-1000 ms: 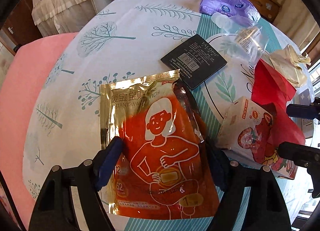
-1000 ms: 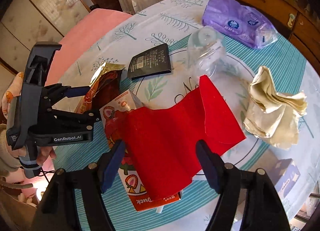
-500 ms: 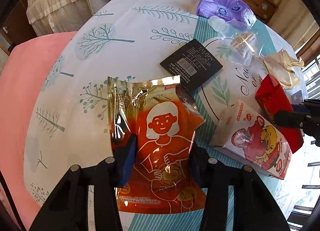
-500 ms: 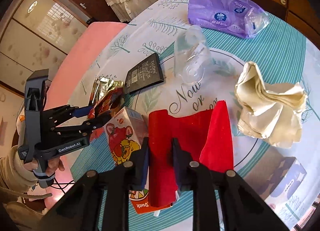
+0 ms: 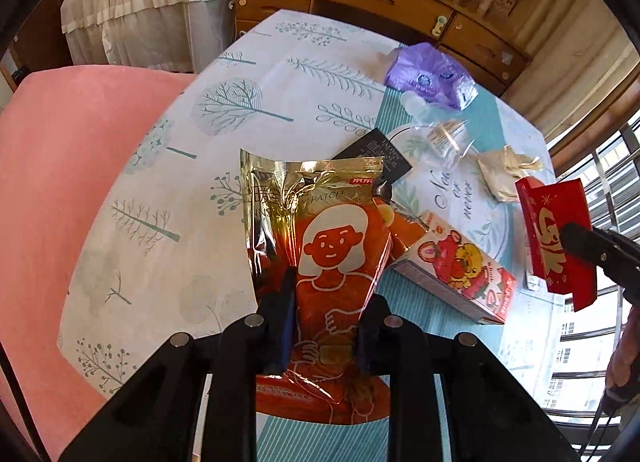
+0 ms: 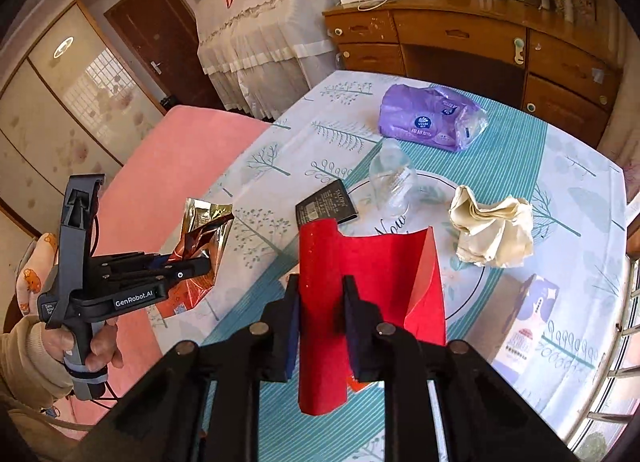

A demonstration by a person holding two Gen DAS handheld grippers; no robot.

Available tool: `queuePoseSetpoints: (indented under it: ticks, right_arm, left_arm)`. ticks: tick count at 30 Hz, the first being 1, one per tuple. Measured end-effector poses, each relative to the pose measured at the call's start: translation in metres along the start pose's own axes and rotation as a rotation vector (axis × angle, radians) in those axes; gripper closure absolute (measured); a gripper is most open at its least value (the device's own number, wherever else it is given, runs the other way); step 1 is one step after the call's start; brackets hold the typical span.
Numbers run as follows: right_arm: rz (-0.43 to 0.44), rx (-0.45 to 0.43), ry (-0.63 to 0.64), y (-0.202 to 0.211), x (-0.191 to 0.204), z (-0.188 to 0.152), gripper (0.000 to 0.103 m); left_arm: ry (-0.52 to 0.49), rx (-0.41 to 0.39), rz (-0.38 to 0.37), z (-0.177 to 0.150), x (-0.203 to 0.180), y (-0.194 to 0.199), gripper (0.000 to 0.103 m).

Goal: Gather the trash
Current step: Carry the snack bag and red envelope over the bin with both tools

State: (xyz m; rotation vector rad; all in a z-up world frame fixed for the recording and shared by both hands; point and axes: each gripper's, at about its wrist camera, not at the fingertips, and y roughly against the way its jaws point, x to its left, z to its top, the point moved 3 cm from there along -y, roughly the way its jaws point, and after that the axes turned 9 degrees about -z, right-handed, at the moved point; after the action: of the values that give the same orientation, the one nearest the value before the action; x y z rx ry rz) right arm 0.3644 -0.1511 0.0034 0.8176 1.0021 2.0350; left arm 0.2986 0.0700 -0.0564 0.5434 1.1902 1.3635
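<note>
Above the tabletop (image 5: 280,74), left tongs (image 5: 325,316) clamp the pouch (image 5: 320,246), right tongs (image 6: 322,318) clamp the red envelope (image 6: 360,262); both just closed, long axes running forward.

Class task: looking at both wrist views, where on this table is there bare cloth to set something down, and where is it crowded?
Free: the tree-printed white tablecloth between the pink chair and the black flat card. Crowded: the teal centre, around the purple tissue pack, clear plastic bottle, crumpled cream paper and cartoon-printed carton.
</note>
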Motion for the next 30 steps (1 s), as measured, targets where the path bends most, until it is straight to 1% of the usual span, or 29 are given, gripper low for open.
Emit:
queuePoseSetpoints:
  ticks: [4, 8, 11, 16, 20, 23, 26, 30]
  right_arm:
    - [-0.02, -0.049, -0.066, 0.033, 0.027, -0.02, 0.084]
    - [-0.049, -0.083, -0.162, 0.057, 0.064, -0.051, 0.084]
    - [-0.101, -0.101, -0.23, 0.07, 0.099, -0.085, 0.084]
    - [-0.16, -0.095, -0.324, 0.068, 0.163, -0.147, 0.084]
    - [-0.181, -0.053, -0.377, 0.055, 0.204, -0.192, 0.084]
    - [-0.197, -0.009, -0.398, 0.046, 0.226, -0.222, 0.084]
    - [-0.208, 0.036, -0.434, 0.04, 0.236, -0.252, 0.084]
    - [-0.213, 0.091, -0.5, 0.029, 0.238, -0.292, 0.084]
  left_arm:
    - [-0.033, -0.036, -0.069, -0.01, -0.002, 0.041, 0.082]
    - [-0.102, -0.034, -0.158, -0.031, 0.007, 0.076, 0.082]
    - [-0.187, -0.014, -0.209, -0.056, 0.017, 0.105, 0.082]
    - [-0.344, 0.012, -0.246, -0.107, 0.038, 0.14, 0.082]
    - [-0.427, 0.067, -0.263, -0.153, 0.058, 0.148, 0.082]
    - [-0.457, 0.121, -0.268, -0.183, 0.066, 0.147, 0.082]
    - [-0.48, 0.186, -0.283, -0.212, 0.069, 0.139, 0.082]
    - [-0.503, 0.248, -0.288, -0.248, 0.069, 0.122, 0.082]
